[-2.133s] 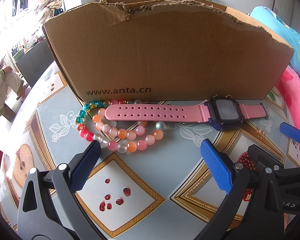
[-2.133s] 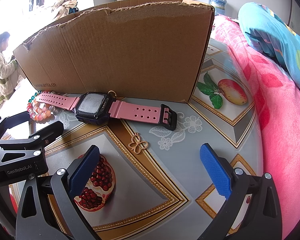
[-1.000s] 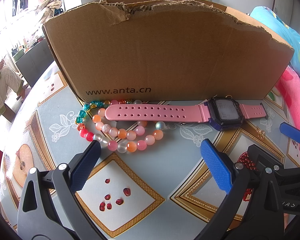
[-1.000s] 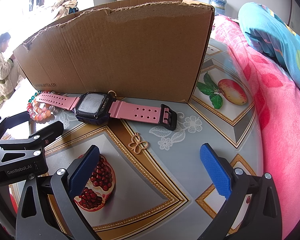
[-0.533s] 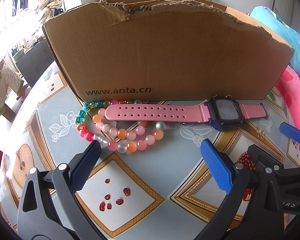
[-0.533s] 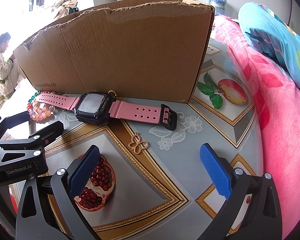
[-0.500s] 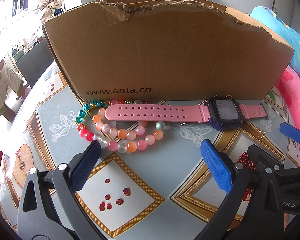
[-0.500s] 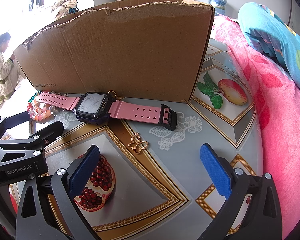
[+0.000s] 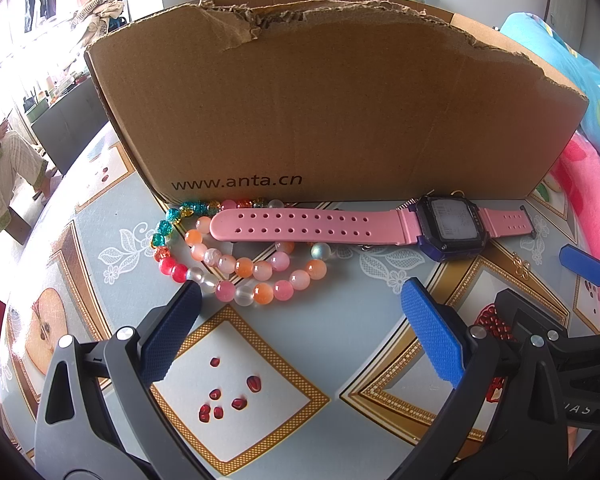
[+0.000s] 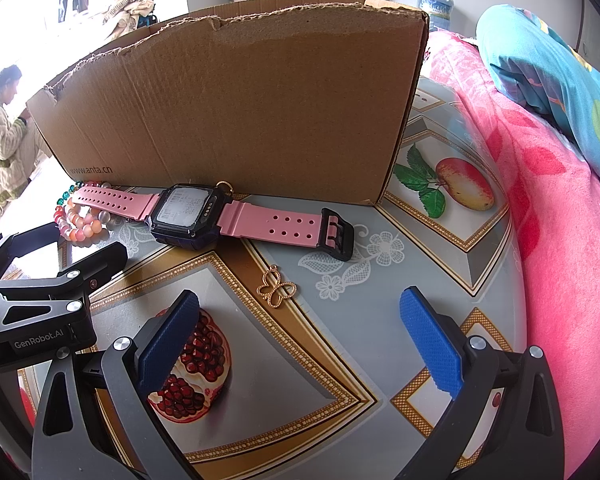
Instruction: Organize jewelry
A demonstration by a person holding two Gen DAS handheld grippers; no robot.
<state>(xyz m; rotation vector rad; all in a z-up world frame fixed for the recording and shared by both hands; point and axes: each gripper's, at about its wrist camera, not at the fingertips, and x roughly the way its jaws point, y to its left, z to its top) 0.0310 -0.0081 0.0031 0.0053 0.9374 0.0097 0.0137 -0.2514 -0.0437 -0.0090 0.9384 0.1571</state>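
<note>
A fruit-patterned desk (image 9: 100,216) carries everything. Both grippers, left (image 9: 300,336) and right (image 10: 300,340), hover with jaws wide open, empty. Just ahead, bead bracelets (image 9: 236,268) underlie the pink watch (image 9: 380,226) against the cardboard box (image 9: 320,112); butterfly charm (image 10: 277,286) nearer. Lift the watch first, probably.

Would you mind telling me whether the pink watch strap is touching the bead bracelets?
Touching: the left wrist view shows the pink watch strap lying across the bead bracelets, covering several beads.
</note>
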